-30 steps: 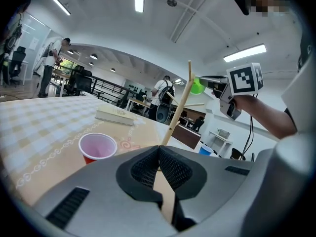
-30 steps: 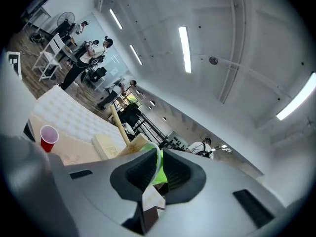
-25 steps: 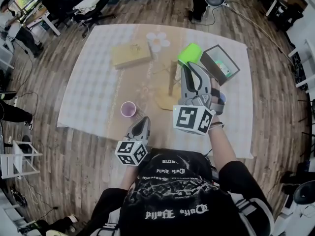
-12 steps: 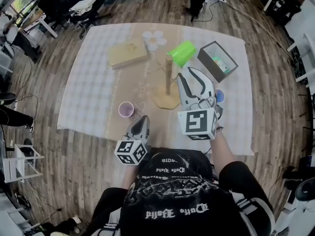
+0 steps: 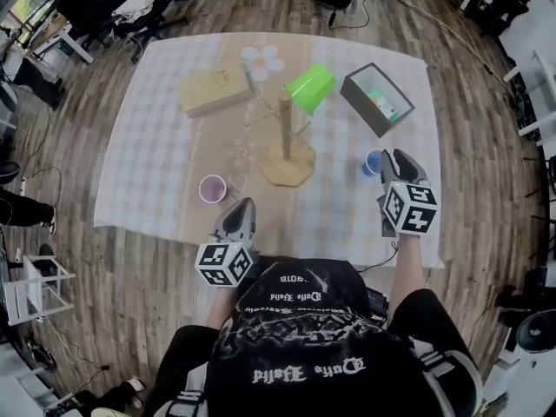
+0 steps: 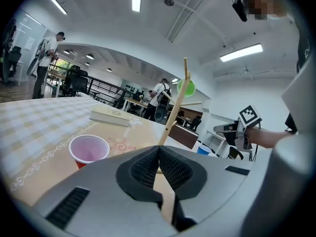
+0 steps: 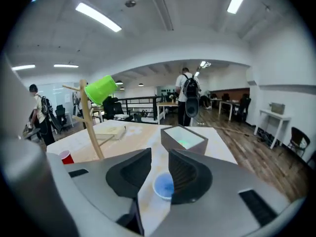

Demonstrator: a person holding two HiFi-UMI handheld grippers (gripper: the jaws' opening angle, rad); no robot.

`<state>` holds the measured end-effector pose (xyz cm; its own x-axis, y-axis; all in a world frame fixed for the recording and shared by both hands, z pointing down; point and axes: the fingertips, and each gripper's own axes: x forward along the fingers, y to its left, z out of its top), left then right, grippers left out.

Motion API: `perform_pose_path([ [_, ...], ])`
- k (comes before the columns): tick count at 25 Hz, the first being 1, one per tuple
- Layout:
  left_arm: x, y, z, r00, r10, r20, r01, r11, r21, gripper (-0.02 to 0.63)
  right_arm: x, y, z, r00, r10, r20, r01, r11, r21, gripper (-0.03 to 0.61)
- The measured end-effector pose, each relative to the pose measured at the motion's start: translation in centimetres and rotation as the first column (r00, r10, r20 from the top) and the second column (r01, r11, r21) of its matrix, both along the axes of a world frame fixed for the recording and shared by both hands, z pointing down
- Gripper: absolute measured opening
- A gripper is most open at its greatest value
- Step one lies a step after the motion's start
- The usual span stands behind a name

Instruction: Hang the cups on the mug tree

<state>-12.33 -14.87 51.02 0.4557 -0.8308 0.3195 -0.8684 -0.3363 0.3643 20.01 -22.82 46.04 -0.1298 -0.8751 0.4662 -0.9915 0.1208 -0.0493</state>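
Open-plan office/lab space, wood-plank floor [image 5: 69,259] w/ loose cables [image 5: 434,22], desks [image 7: 274,115] & black office chairs [image 5: 104,3] round the room, ceiling strip lights [image 7: 98,18], black railing [image 6: 106,89], ppl standing about, one person w/ backpack [image 7: 186,95].

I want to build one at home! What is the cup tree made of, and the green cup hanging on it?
The cup tree looks like bare pale wood: a tan, matte post with thin pegs and a flat base. It might be bamboo; the look leaves that open. The green cup looks like thin smooth plastic, bright and evenly coloured like a party cup.
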Motion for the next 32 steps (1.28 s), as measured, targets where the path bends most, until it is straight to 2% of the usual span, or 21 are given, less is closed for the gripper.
perform_pose_path([
  [6, -0.6, -0.6, 0.7, 1.0, -0.019, 0.02, 0.019, 1.0, -0.014, 0.02, 5.0, 0.2, 6.8, 0.978, 0.148, 0.15, -0.122, 0.978, -0.167, 0.101],
  [10, -0.8, -1.3, 0.7, 0.999, -0.022, 0.041, 0.023, 1.0, -0.012, 0.02, 5.4, -1.0, 9.5, 0.965, 0.162, 0.204, -0.106, 0.961, -0.257, 0.116],
  [13, -1.1, -1.6, 0.8, 0.999, -0.033, 0.043, 0.033, 0.999, -0.016, 0.02, 5.2, -1.7, 11.3, 0.967, 0.155, 0.204, -0.087, 0.948, -0.306, 0.12],
  [22, -1.5, -1.9, 0.8, 0.997, -0.051, 0.054, 0.052, 0.999, -0.015, 0.02, 5.7, -2.4, 13.0, 0.961, 0.173, 0.214, -0.091, 0.934, -0.346, 0.103],
  [24, -1.6, -1.9, 1.0, 0.997, -0.056, 0.053, 0.057, 0.998, -0.018, 0.02, 5.8, -2.4, 13.0, 0.961, 0.182, 0.208, -0.102, 0.934, -0.344, 0.043],
  [32, -1.7, -1.7, 1.4, 0.995, -0.064, 0.078, 0.067, 0.997, -0.039, 0.02, 5.2, -2.7, 11.9, 0.966, 0.175, 0.189, -0.109, 0.943, -0.315, 0.038],
])
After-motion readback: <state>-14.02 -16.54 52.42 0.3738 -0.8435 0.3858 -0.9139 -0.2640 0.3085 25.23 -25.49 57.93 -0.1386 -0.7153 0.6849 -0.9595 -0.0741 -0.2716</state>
